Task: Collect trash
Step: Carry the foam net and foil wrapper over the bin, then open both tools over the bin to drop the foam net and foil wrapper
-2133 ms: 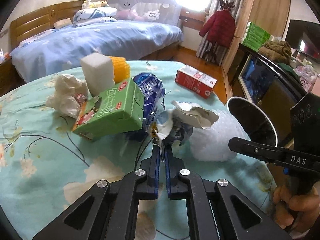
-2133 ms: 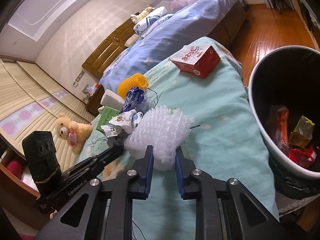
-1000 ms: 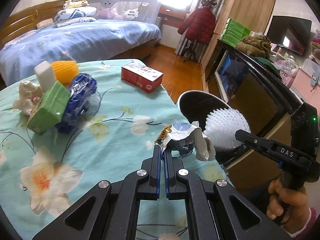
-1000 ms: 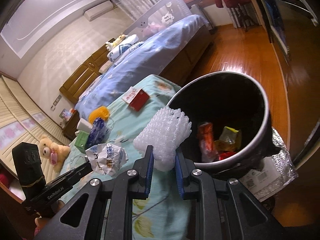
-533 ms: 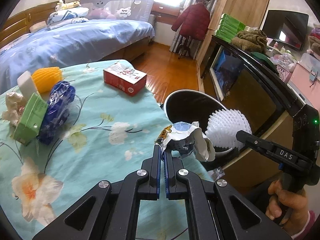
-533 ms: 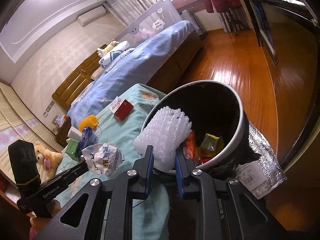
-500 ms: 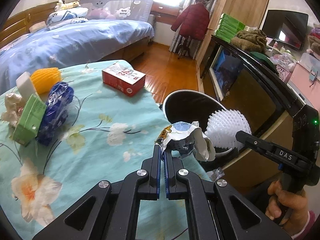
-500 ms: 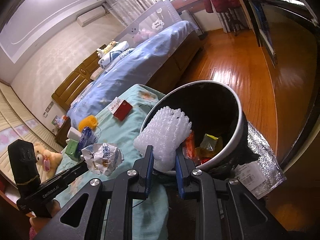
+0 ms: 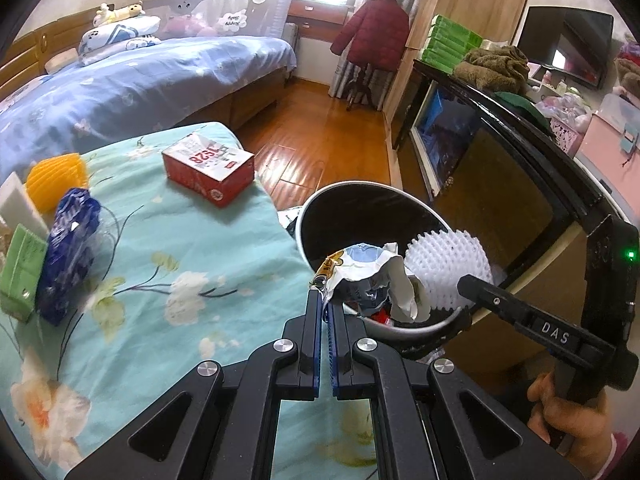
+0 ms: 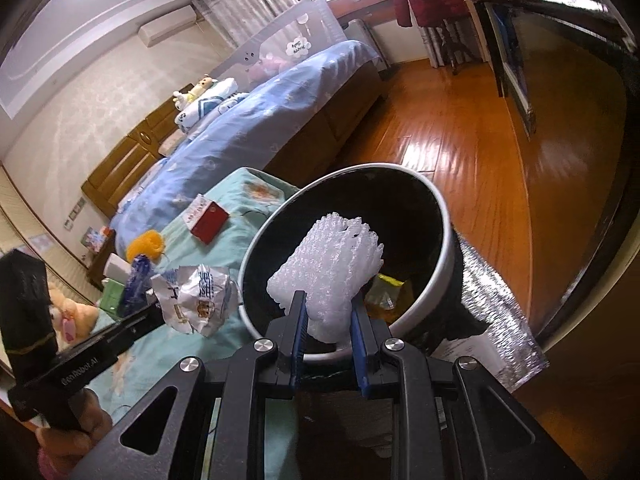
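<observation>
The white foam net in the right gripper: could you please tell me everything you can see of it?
The white foam net is a soft-looking mesh sleeve of white foam, its surface bumpy with small open cells and its top edge ragged. It stands roughly upright, leaning slightly. The right gripper pinches its lower end between blue-padded fingers, which are all that touch it. It hangs over the open mouth of the trash bin, above the wrappers lying inside.
</observation>
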### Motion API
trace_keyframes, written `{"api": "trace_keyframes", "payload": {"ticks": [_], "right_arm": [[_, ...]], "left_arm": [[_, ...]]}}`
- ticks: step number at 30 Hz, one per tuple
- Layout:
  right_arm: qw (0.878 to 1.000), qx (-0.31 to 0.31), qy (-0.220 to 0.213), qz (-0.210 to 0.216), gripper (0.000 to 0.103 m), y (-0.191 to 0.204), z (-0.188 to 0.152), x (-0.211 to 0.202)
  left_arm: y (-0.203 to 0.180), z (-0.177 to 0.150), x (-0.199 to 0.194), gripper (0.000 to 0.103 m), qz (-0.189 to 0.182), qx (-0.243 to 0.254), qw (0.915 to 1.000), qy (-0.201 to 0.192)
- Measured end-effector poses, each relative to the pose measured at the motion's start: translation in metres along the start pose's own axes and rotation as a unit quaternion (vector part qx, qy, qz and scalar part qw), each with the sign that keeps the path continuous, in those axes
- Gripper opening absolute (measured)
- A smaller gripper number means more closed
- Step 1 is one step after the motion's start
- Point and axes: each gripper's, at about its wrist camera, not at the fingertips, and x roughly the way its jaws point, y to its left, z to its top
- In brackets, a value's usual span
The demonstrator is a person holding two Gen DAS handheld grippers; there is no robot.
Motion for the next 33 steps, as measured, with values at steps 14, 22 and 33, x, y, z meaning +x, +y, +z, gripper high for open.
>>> {"api": "trace_keyframes", "payload": {"ticks": [14, 22, 33], "right_arm": [[0.999, -0.039, 0.009, -0.037, 0.021, 0.001, 0.013, 0.011], [0.998, -0.038, 0.015, -0.039, 0.024, -0.004, 0.017, 0.016], [0.999, -0.033, 0.014, -0.035, 0.025, -0.007, 0.026, 0.017]], "left_arm": [[-0.013, 0.014, 0.027, 0.001, 0.002, 0.008, 0.9999, 0.010], [-0.016, 0.019, 0.038, 0.001, 0.002, 0.003, 0.9998, 0.018], [-0.018, 0.022, 0.050, 0.001, -0.002, 0.006, 0.9996, 0.026]]}}
